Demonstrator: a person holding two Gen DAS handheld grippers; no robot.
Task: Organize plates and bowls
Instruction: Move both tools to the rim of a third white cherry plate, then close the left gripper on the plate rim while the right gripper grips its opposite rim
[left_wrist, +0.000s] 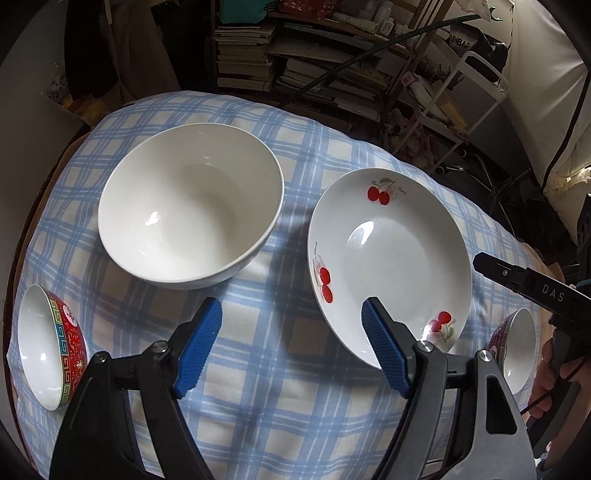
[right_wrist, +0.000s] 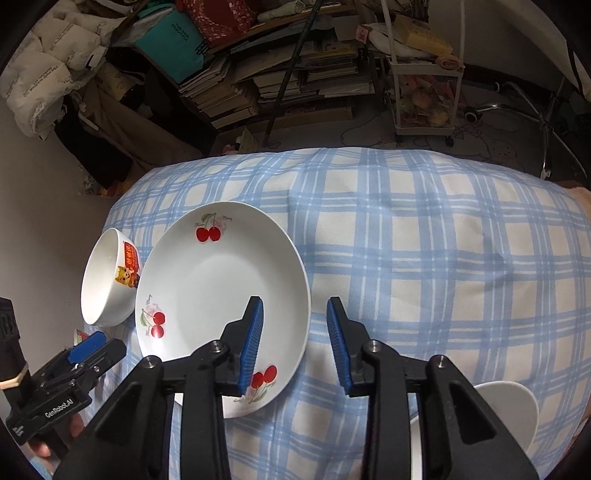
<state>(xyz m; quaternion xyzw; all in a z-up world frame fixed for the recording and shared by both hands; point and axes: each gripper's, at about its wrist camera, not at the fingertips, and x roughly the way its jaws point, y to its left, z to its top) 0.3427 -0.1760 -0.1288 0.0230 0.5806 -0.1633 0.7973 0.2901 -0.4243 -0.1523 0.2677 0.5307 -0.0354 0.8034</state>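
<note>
Currently both my claws hang over the blue plaid cloth (right_wrist: 424, 240) with nothing in them. My left gripper (left_wrist: 291, 345) is spread wide above bare cloth, its right pad over the near rim of the cherry plate (left_wrist: 388, 266). My right gripper (right_wrist: 295, 343) is also spread, its left pad over the plate's right half and its right pad over cloth. Big white bowl (left_wrist: 190, 205) sits upright just left of the cherry plate, apart from it. Red patterned bowl (left_wrist: 51, 350) is tipped at the cloth's left edge. Second red patterned bowl (left_wrist: 515, 349) sits just right of the plate, partly hidden behind my left gripper's frame.
</note>
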